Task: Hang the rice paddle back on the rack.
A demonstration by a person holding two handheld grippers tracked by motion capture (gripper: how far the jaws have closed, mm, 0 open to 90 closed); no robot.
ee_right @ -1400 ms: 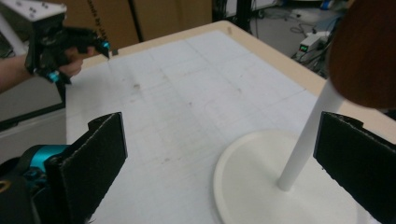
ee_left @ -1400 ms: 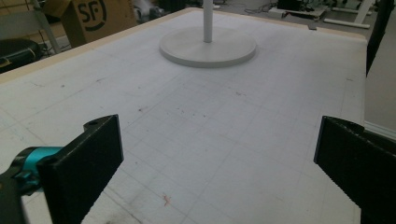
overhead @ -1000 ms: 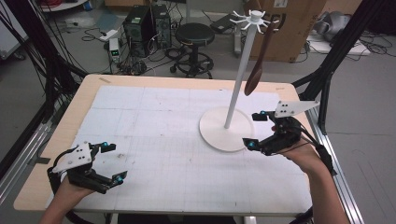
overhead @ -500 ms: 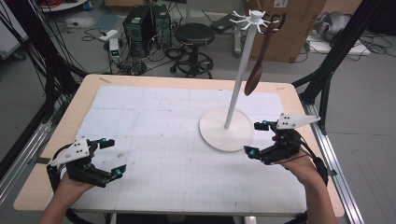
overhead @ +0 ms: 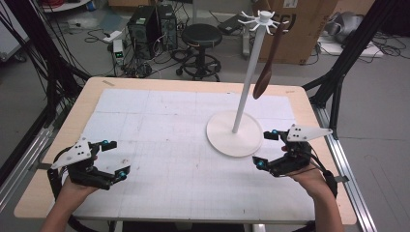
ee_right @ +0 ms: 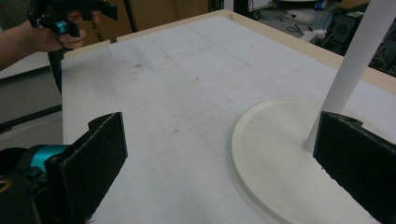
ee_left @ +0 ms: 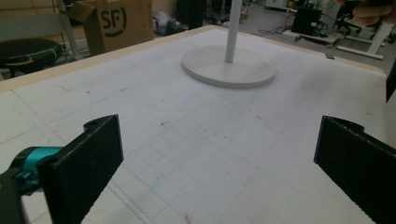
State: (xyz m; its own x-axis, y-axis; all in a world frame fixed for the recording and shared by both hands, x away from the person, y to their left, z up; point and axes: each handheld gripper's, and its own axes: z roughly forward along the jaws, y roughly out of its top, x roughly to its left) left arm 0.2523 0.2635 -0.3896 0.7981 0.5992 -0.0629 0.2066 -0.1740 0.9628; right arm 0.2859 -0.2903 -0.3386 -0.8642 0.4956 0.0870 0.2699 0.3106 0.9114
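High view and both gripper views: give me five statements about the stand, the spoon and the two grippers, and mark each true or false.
1. A brown wooden spoon hangs from the white stand. True.
2. The left gripper is shut on the spoon. False: its jaws stand wide apart with nothing between them, above the white mat.
3. The right gripper is open beside the stand's round base. True.
4. The stand lies tipped over on the mat. False: it stands upright on its base.
5. The left gripper is nearer the stand than the right one. False: it is at the table's near left corner, far from the stand.
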